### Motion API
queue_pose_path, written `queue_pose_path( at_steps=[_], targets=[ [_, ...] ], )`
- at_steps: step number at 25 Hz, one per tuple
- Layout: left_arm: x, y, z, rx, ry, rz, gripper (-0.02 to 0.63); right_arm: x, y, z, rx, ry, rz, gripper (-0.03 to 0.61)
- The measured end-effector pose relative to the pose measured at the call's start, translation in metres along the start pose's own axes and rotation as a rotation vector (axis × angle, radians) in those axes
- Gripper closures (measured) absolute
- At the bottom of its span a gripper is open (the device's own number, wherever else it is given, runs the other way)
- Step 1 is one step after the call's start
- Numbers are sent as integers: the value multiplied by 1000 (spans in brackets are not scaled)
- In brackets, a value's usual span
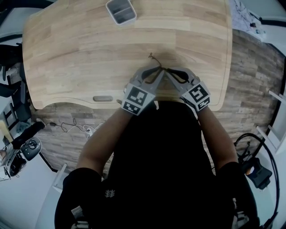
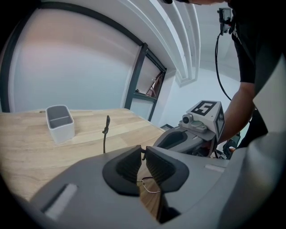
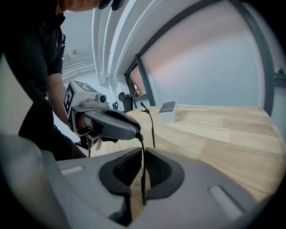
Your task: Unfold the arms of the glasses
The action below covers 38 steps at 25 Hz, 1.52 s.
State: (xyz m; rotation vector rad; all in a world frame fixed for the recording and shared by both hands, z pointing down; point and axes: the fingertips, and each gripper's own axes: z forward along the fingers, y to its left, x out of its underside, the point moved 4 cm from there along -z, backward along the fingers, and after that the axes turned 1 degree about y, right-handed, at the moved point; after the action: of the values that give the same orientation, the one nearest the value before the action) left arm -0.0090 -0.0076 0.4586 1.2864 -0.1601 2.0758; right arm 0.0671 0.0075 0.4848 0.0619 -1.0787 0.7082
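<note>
Fingers [image 2: 128,166] of the left gripper [image 2: 144,151] are pinched nearly together on the glasses [image 2: 151,184], w/ the thin wire rim showing btwn the pads. The right gripper [image 3: 143,153] is likewise clamped, its fingers [image 3: 157,170] on a slim dark arm [image 3: 142,176] that runs up to the other gripper's tip. So the glasses hang btwn the two tools, just above the near edge of the wooden surface [image 1: 80,53], close to the person. The other arm [image 2: 106,133] sticks out free, away from the person, and looks unfolded already. To do this step well, I'd say: keep the left grip firm on the frame near the hinge as the anchor, and swing the right one in a smooth arc about that hinge, not pulling straight out. The wire is fine and would prob. bend or slip if twisted. A grey tray [image 1: 121,10] sits at the far side, well apart. No brand, label or readable text anywhere. Only the black-and-white square markers [image 1: 135,99] on the tools.
</note>
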Motion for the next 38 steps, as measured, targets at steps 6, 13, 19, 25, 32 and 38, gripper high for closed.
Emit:
queue_pose_path(
  at_steps=[6,13,19,25,32,38],
  targets=[
    [-4,-7,0,9,-4,21,577,-11,-5,-25,39,-96,-20,558],
    [-6,-17,-3,5,-7,52,577,-5,-23,-43,168,-69,-41,558],
    [-8,-32,-8,0,-8,96,578,-2,-23,-49,182,-62,-44,558],
    [-9,-53,-15,13,-13,156,580,0,-16,-55,182,-68,-46,558],
    [-9,-72,-16,14,-19,202,581,13,-9,-65,193,-77,-34,558],
    [-5,-83,-21,-3,-7,233,581,23,-2,-76,197,-74,-31,558]
  ],
)
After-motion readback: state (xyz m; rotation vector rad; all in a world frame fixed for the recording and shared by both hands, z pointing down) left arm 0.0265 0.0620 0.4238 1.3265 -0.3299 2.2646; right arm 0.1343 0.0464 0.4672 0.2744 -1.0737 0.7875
